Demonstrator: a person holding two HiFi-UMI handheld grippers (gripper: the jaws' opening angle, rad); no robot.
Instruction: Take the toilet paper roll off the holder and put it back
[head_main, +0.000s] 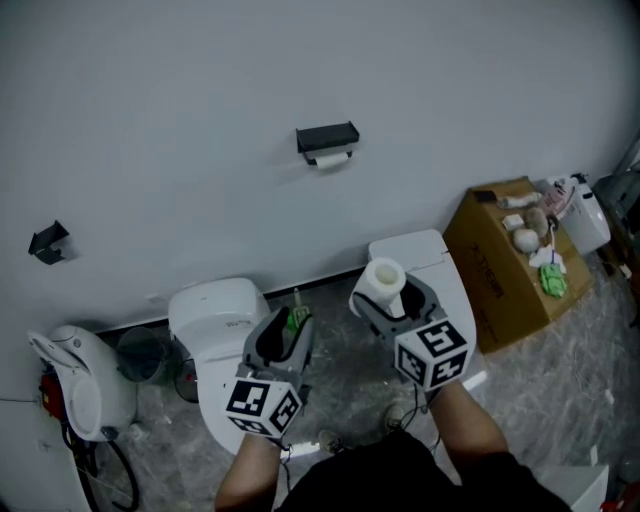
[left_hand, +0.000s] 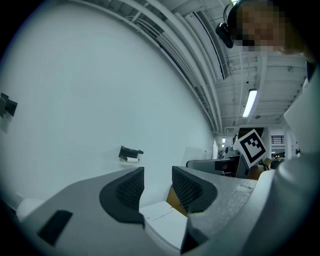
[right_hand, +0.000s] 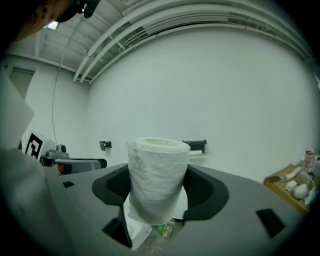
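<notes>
At the far left of the head view, a small black bracket on the pale wall. Below it, in the lower left corner, a white rounded appliance and a dark bucket on the speckled floor. Just right of these, a white toilet.

Over the toilet's right edge, low in the frame, the left gripper, marker cube toward the camera. In the left gripper view, jaws parted by a narrow gap, nothing between the ribbed pads, aimed toward the wall.

Upper centre, high on the wall and well apart from both tools, the black holder, a sliver of white paper showing under it.

Right of centre, the right gripper, clamped on the toilet paper roll. Stands upright between the two pads, hollow core up, paper surface crinkled, bottom end hanging below the jaws. Just behind, a white boxy unit against the wall.

Further right, a brown cardboard box with pale round items and something green on top. At the far right edge, a white jug beside the box.
</notes>
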